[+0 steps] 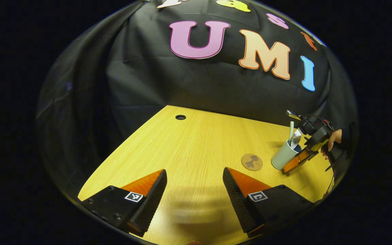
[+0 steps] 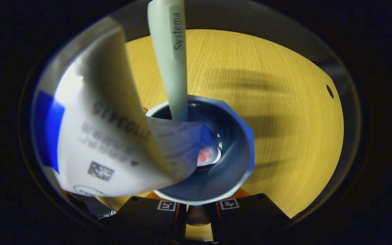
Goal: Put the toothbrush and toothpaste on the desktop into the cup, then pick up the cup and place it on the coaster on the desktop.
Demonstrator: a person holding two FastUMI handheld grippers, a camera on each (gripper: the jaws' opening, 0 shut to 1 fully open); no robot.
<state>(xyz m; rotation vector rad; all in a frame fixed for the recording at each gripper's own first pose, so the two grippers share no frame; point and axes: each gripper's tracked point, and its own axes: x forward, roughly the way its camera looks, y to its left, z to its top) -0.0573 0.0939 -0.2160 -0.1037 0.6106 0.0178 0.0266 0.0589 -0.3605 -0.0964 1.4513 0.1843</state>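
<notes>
Left gripper (image 1: 194,190) hangs low over the desk (image 1: 189,146) with its fingers spread wide and nothing between them — idle, well clear of the work. Going rightward in the left gripper view: a dark cable hole (image 1: 180,117) far back in the desk, then the round brown coaster (image 1: 251,162) lying flat, then just right of it the pale cup (image 1: 283,156) with the toothbrush (image 1: 291,132) and toothpaste (image 1: 296,137) standing in it, and last the right gripper (image 1: 294,162) at the cup's far side, a hand (image 1: 332,141) behind it. Loading looks done; the step in hand, by my reading, is the lift and carry to the coaster. In the right gripper view the cup's rim (image 2: 247,136) sits right above the gripper's fingers (image 2: 167,206), which stand close together at the cup's near wall; whether both press on it I cannot tell — the cup hides the tips. To do this well: confirm a firm pinch on the wall, lift straight, keep the cup upright, since the tall toothbrush (image 2: 170,58) and leaning toothpaste (image 2: 107,129) make it top-heavy. The path is short; nothing lies between cup and coaster. The toothpaste blocks much of the right gripper's sight, so centring on the coaster is the hard part.
</notes>
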